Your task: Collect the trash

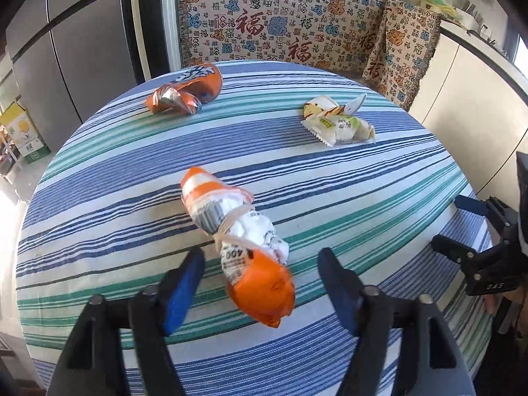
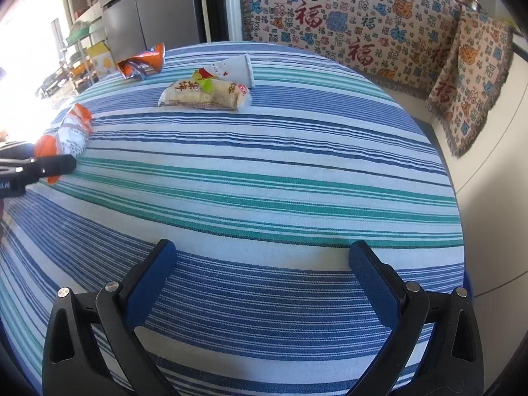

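Three pieces of trash lie on a round striped table [image 1: 99, 171]. A crumpled orange-and-white wrapper [image 1: 237, 237] lies between the fingers of my left gripper [image 1: 260, 264], which is open around its near end. It shows at the far left in the right wrist view [image 2: 71, 132]. An orange crushed bag [image 1: 184, 90] lies at the far left of the table [image 2: 142, 62]. A beige snack wrapper [image 1: 340, 120] lies at the far right [image 2: 208, 94]. My right gripper [image 2: 264, 254] is open and empty over bare cloth.
A patterned throw [image 1: 280, 19] covers a bench behind the table. A grey fridge [image 1: 66, 49] stands at the left. A white counter [image 1: 478, 82] runs along the right. The right gripper's body [image 1: 488, 257] shows at the table's right edge.
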A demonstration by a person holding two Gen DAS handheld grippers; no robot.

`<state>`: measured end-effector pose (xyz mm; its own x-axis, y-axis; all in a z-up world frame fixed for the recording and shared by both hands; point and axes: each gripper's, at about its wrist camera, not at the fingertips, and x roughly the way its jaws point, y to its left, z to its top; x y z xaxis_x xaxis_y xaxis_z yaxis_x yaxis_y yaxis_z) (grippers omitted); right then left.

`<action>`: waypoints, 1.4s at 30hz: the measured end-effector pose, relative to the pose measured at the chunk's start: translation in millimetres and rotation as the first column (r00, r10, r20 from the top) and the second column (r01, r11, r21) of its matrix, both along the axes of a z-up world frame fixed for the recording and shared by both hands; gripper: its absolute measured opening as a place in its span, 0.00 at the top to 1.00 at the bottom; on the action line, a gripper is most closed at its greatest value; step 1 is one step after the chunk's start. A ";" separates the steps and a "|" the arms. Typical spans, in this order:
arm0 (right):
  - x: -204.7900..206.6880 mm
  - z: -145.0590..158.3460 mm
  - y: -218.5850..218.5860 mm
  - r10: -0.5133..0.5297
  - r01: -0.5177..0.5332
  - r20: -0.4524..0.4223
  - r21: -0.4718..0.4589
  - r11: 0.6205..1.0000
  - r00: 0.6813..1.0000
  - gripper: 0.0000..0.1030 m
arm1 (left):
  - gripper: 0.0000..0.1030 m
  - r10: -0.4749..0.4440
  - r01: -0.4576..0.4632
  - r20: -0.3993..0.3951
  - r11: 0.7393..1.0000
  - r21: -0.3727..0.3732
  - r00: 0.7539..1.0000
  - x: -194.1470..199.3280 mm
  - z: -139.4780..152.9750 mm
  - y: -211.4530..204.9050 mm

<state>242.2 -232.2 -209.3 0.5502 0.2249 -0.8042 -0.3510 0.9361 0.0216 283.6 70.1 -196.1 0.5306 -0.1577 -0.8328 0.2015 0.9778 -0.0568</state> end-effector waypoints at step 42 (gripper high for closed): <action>31.8 23.3 -14.2 -0.075 0.077 -0.109 0.018 0.997 0.991 0.24 | 0.09 -0.009 0.008 0.009 0.999 0.053 1.000 -2.3 -11.9 21.6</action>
